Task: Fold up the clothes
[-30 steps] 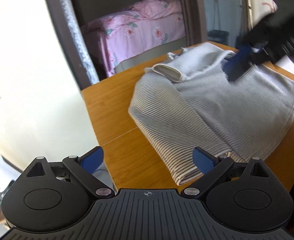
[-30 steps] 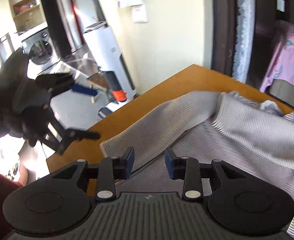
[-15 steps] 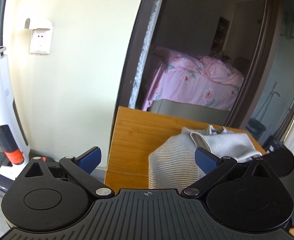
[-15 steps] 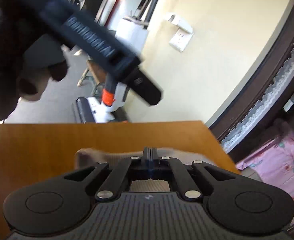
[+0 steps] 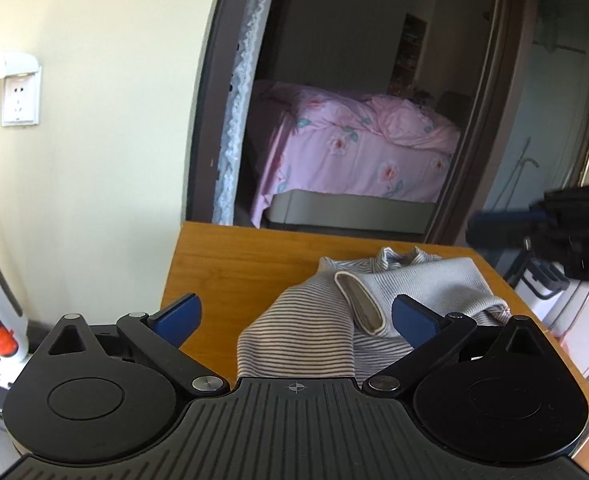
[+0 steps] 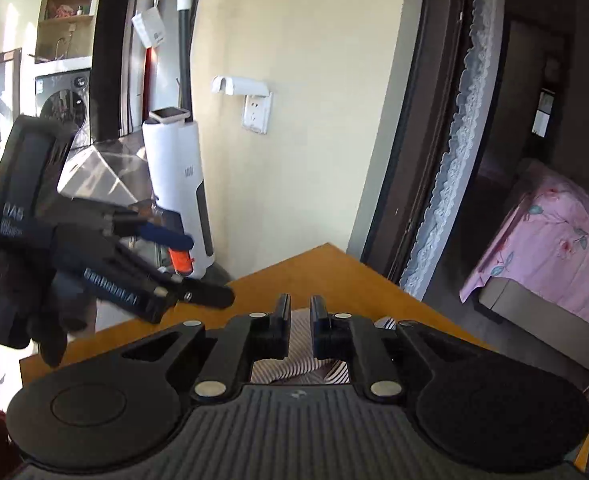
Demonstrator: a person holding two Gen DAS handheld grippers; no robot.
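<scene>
Left wrist view: my left hand-held gripper [image 5: 294, 316] hangs with fingers spread wide over the striped grey garment [image 5: 358, 312], bunched on the wooden surface [image 5: 230, 264]. Beyond, a doorway shows a pink bed [image 5: 358, 152]. In the right wrist view, my right hand-held gripper [image 6: 299, 316] has fingers nearly together, a narrow gap between them, holding nothing, above the garment.
</scene>
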